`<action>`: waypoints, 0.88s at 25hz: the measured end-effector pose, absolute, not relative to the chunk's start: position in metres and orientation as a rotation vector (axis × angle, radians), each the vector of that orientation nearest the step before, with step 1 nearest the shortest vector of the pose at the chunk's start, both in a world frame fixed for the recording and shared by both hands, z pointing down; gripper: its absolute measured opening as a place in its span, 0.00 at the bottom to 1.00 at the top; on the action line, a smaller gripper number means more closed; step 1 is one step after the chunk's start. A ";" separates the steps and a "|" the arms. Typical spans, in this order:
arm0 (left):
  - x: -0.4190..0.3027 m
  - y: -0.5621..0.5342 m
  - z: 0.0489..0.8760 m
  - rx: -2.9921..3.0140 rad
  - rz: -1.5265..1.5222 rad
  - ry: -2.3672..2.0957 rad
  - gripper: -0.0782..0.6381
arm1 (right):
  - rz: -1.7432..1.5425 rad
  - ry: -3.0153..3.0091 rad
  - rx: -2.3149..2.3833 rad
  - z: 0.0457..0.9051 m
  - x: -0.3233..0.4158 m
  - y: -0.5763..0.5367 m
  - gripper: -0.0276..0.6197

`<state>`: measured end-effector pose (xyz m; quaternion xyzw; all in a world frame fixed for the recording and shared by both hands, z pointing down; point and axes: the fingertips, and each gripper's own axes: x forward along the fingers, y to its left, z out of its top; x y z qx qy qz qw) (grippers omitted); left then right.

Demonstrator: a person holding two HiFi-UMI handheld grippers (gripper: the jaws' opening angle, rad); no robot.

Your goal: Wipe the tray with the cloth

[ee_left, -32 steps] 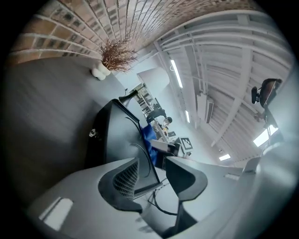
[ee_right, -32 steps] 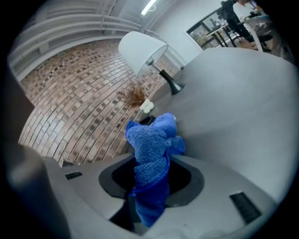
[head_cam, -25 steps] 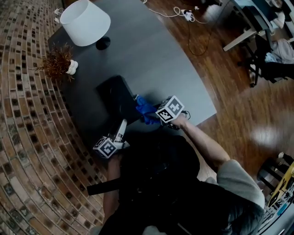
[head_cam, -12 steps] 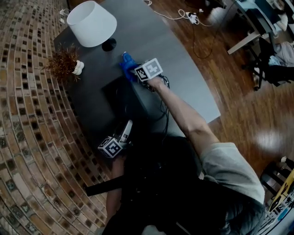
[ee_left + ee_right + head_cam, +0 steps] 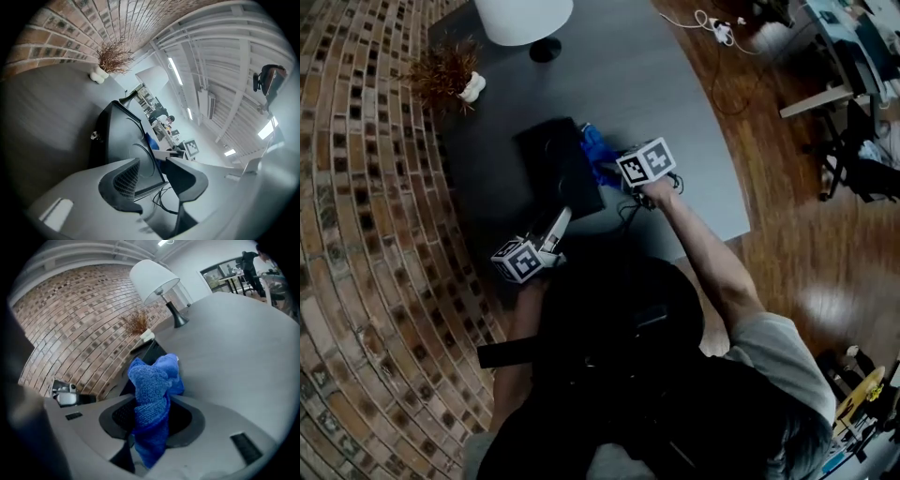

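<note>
The black tray point(image 5: 548, 161) lies on the dark grey table, near the brick wall. My left gripper point(image 5: 559, 217) is at the tray's near edge, and in the left gripper view the tray point(image 5: 123, 136) rim runs in between the jaws, which are closed on it point(image 5: 152, 168). A bunched blue cloth point(image 5: 596, 150) rests against the tray's right side. My right gripper point(image 5: 617, 171) is shut on the cloth point(image 5: 154, 380), which sticks out past its fingertips point(image 5: 154, 411), with the tail hanging below the jaws.
A white lamp point(image 5: 525, 17) and a dried plant in a white pot point(image 5: 450, 75) stand at the table's far end. A thin black cable point(image 5: 628, 211) lies on the table by the right gripper. The brick wall curves along the left; wooden floor and chairs are on the right.
The right gripper swept the cloth from the tray's near right corner to its far end by the lamp, then back to the tray's right side. The left gripper stayed at the near edge.
</note>
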<state>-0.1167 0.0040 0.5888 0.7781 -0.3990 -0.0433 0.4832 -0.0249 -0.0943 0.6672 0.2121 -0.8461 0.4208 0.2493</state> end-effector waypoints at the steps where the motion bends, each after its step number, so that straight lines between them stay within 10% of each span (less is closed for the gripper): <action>1: -0.117 0.004 0.588 1.896 -0.108 -0.974 0.33 | 1.148 -2.296 0.560 0.668 -0.021 -0.077 0.27; 14: -0.119 0.009 0.577 1.864 -0.216 -0.966 0.33 | 1.041 -2.173 0.304 0.669 0.010 0.042 0.27; 22: -0.112 0.086 0.591 1.850 -0.024 -0.625 0.33 | 0.554 -2.318 0.614 0.587 -0.004 -0.155 0.27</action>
